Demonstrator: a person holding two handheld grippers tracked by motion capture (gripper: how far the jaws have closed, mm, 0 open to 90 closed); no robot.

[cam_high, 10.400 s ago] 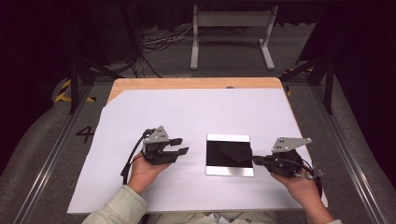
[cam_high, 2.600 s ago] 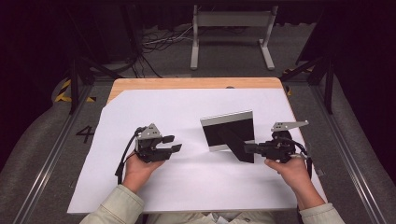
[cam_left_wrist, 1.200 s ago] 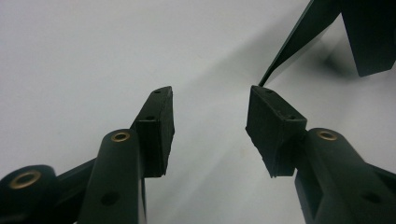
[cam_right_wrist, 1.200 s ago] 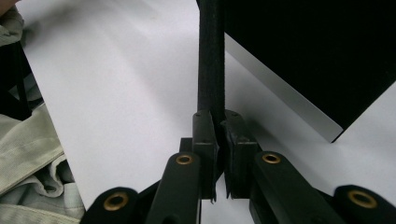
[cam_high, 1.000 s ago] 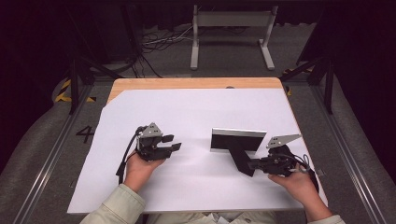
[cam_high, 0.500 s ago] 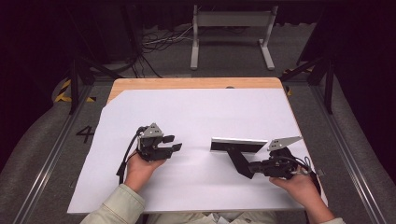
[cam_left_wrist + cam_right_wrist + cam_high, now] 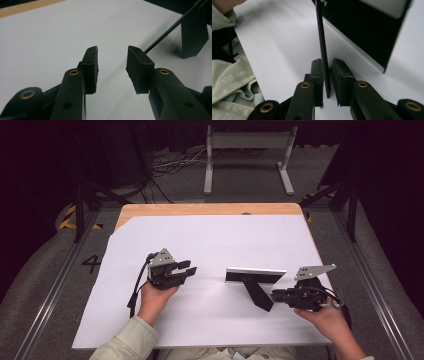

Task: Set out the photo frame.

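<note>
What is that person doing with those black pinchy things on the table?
A person holds a pincher tool in each hand over a white sheet on the table. The right gripper is pinching the thin black prop leg of a picture frame, which stands upright on its long edge. The left gripper waits open beside it, holding nothing.

The picture frame (image 7: 362,32) runs off the top and right edges in the right gripper view, so its front stays hidden. In the left gripper view its black stand (image 7: 193,30) is cut by the right edge. The person's sleeve (image 7: 125,342) leaves the high view's bottom edge.
</note>
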